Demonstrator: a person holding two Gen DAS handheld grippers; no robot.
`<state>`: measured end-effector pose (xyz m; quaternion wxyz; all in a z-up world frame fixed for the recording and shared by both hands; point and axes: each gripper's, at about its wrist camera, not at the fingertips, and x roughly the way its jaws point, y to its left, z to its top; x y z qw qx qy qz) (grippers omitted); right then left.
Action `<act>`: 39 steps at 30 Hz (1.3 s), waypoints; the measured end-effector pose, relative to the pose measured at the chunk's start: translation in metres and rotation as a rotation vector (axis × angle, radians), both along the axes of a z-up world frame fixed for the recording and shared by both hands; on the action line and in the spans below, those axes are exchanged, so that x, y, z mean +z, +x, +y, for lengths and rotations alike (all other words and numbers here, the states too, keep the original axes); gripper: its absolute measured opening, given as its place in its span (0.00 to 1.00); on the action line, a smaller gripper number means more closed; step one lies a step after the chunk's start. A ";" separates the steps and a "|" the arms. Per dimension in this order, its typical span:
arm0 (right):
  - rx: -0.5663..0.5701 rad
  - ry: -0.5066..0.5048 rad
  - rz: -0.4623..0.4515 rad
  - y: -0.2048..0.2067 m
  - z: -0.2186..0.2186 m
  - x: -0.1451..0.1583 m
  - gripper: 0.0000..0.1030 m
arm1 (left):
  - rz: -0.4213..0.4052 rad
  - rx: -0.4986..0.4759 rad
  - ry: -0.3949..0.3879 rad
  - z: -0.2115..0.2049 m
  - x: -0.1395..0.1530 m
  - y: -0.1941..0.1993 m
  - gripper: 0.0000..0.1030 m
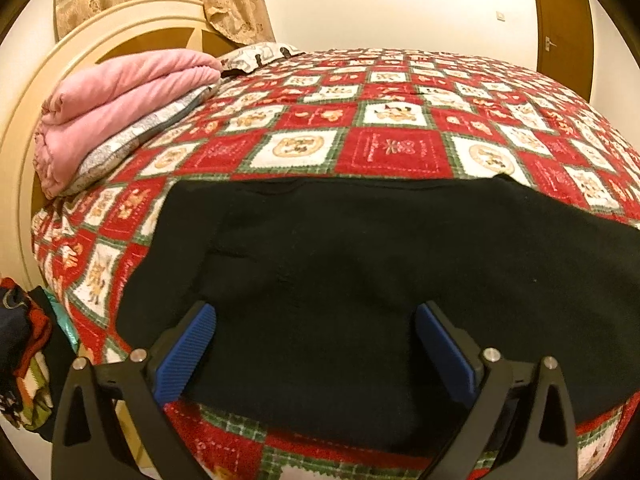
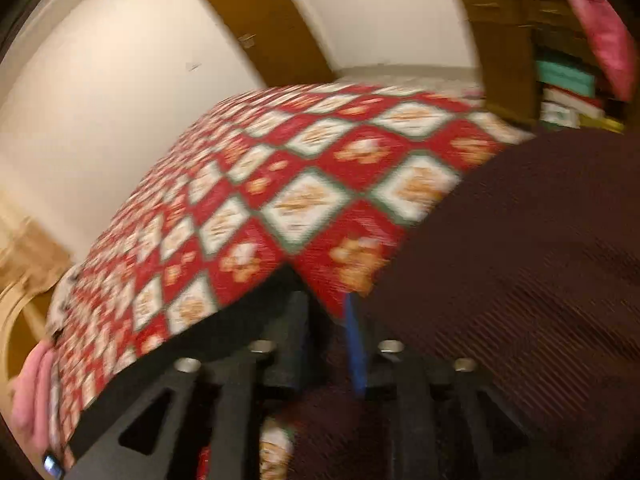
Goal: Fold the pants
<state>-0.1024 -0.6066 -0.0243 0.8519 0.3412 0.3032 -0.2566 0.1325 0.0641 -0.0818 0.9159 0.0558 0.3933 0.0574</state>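
Observation:
The black pants (image 1: pixel 360 264) lie spread flat on the red, white and green checkered bedspread (image 1: pixel 392 148), near the bed's front edge. My left gripper (image 1: pixel 316 320) hovers just above the pants, jaws wide open, blue pads (image 1: pixel 188 356) empty. The right wrist view is blurred by motion. There the pants (image 2: pixel 520 280) fill the right side. My right gripper (image 2: pixel 332 316) has its jaws close together and pinches the edge of the pants, lifting a strip of dark cloth across the lower left.
A folded pink blanket (image 1: pixel 116 104) lies on a pillow at the bed's far left by the headboard (image 1: pixel 120 36). A pile of clothes (image 1: pixel 24 352) sits beside the bed at left. A wooden shelf unit (image 2: pixel 532 60) stands beyond the bed. A door (image 1: pixel 564 20) is behind.

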 end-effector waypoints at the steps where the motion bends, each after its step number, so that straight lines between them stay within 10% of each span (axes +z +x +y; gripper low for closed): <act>1: 0.056 0.021 -0.014 0.016 -0.007 -0.002 0.46 | -0.008 -0.011 -0.004 -0.003 0.004 -0.004 0.99; 8: 0.220 0.060 0.183 0.099 -0.026 -0.045 0.52 | -0.075 -0.151 -0.031 -0.043 0.030 -0.033 0.99; 11: 0.253 -0.082 0.309 0.117 -0.013 -0.053 0.52 | -0.062 -0.218 -0.001 -0.066 0.030 -0.038 0.99; 18: 0.349 -0.136 0.298 0.126 0.006 -0.045 0.13 | -0.036 -0.291 0.013 -0.103 0.025 -0.044 0.99; 24: 0.322 -0.336 0.166 0.126 0.010 0.001 0.12 | -0.040 -0.333 0.027 -0.121 0.027 -0.051 0.99; 28: 0.395 -0.478 0.313 0.160 0.019 -0.016 0.12 | -0.032 -0.347 0.046 -0.132 0.024 -0.051 0.99; 31: 0.411 -0.458 0.406 0.174 0.004 -0.046 0.25 | -0.023 -0.356 0.054 -0.137 0.020 -0.053 0.99; 33: 0.362 -0.473 0.397 0.165 -0.006 -0.041 0.65 | -0.010 -0.367 0.060 -0.141 0.016 -0.055 0.99; 37: 0.041 -0.542 0.361 0.120 -0.020 -0.003 0.69 | -0.008 -0.387 0.071 -0.147 0.013 -0.057 0.99; 39: 0.120 -0.444 0.217 0.099 -0.004 0.012 0.69 | -0.004 -0.391 0.065 -0.149 0.011 -0.057 0.99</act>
